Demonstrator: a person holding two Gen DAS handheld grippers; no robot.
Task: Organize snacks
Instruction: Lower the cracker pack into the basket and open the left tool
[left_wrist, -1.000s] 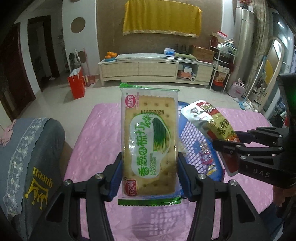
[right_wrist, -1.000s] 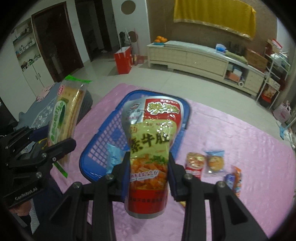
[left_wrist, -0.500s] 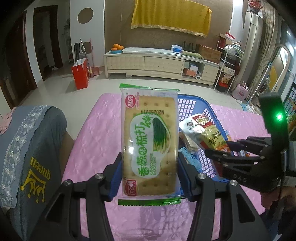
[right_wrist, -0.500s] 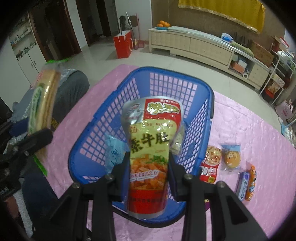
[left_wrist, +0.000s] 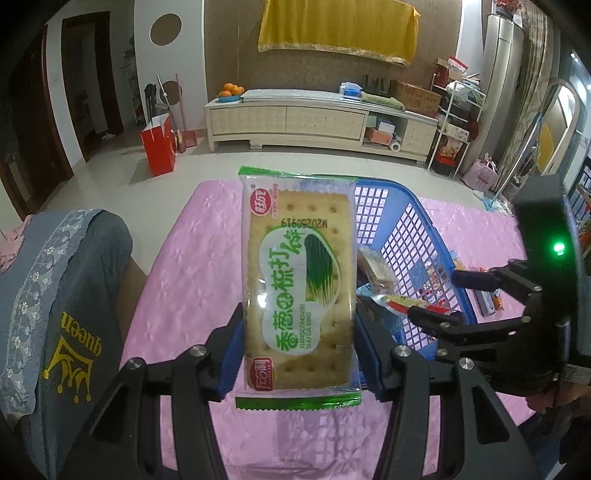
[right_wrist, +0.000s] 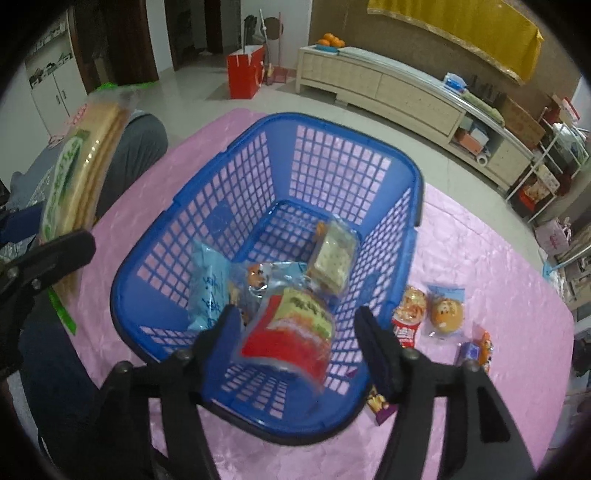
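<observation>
Right fingers (right_wrist: 236, 325) now stand wide, red pouch (right_wrist: 291, 332) released into the one blue basket (right_wrist: 415, 206); left fingers (left_wrist: 231, 350) still clamp one cracker pack (left_wrist: 299, 291). Four snacks lie inside.

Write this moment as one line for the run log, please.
left tool: shut on cracker pack | right tool: open, over basket | red pouch: in basket, released
</observation>
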